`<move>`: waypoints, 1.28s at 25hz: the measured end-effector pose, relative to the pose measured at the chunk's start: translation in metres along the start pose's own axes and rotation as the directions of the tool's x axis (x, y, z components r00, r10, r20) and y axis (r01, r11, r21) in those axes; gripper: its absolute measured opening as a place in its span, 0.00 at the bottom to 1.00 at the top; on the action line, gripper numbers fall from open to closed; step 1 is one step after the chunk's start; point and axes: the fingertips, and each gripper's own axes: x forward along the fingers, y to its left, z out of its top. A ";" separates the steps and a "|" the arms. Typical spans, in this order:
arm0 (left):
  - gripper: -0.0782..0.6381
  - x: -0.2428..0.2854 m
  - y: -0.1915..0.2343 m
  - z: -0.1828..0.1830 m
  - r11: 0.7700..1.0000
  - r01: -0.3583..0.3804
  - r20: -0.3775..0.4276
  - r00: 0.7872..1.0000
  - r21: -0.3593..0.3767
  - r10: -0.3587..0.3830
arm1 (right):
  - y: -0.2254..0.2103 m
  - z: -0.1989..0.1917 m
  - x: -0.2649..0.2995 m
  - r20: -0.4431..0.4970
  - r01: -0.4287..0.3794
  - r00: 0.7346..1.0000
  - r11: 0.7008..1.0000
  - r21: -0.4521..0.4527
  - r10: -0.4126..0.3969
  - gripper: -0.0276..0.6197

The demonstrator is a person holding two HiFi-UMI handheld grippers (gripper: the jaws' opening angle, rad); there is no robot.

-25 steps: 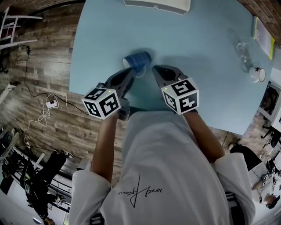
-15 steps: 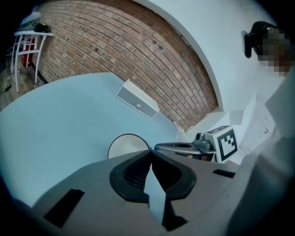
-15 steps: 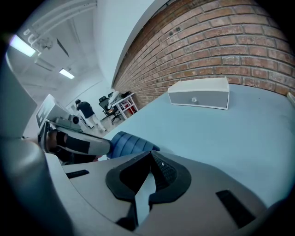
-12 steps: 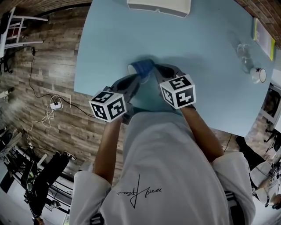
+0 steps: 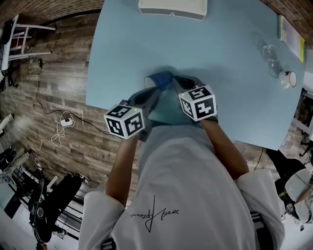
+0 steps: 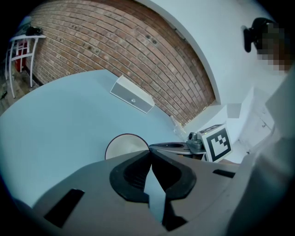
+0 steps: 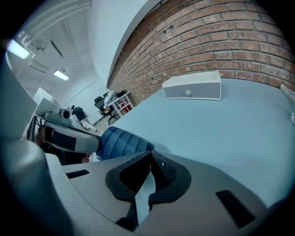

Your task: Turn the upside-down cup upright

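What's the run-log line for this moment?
blue cup: on its side, not upright | left gripper: shut, at cup's mouth | right gripper: shut, beside cup

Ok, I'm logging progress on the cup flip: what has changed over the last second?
The left gripper and right gripper moved forward and now flank the ribbed blue cup, jaws shut on nothing. The cup stays on its side, mouth toward the left gripper; the white rectangular box is unmoved.
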 end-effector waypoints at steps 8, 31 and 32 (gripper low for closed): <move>0.14 0.005 -0.006 0.005 0.999 0.035 -0.013 0.999 0.004 -0.035 | -0.004 -0.002 0.001 -0.005 0.003 1.000 1.000 0.018 -0.003 0.08; 0.14 0.021 -0.019 0.013 0.996 0.082 -0.041 0.996 0.026 -0.081 | -0.011 -0.014 0.003 -0.040 -0.006 0.999 0.999 0.048 0.007 0.08; 0.14 0.022 -0.020 0.013 0.996 0.086 -0.043 0.995 0.025 -0.085 | -0.012 -0.014 0.002 -0.041 -0.005 0.999 0.999 0.050 0.007 0.08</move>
